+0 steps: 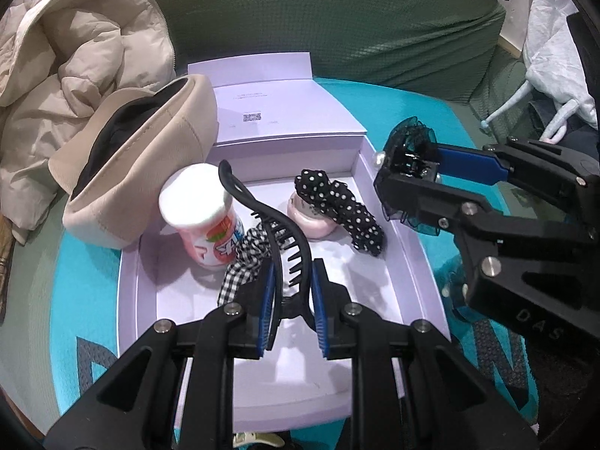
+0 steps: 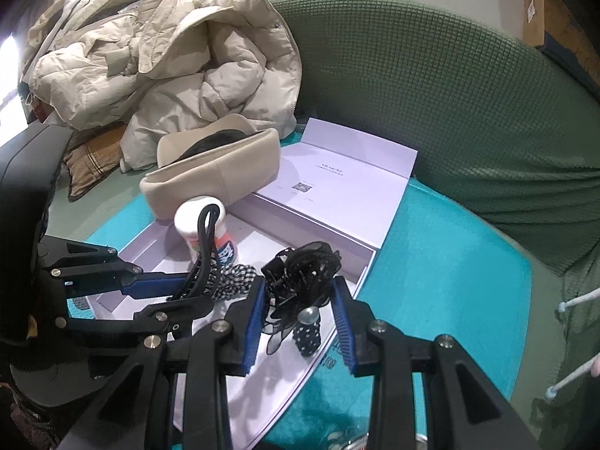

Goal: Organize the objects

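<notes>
Over the lavender box (image 1: 378, 202), my 2 tools (left (image 1: 292, 292), right (image 2: 300, 315)) grip hair clips; at 11 o'clock the bottle (image 1: 202, 221) risks toppling.

Both wrist cameras are looking down, close, over the open lavender box (image 1: 412, 247) (image 2: 360, 258); left facing the green sofa back (image 1: 337, 18), right angling from the box's right.

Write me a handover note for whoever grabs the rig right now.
Left tool: shut on black claw clip, above the lilac box.
Right tool: shut on black lace hair clip, at the box's right edge.
Already in box: pink-and-white bottle, gingham scrunchie, polka-dot scrunchie, pink jar.
Left: release both clips into the box. Beige cap rests on the box's left rim.
</notes>
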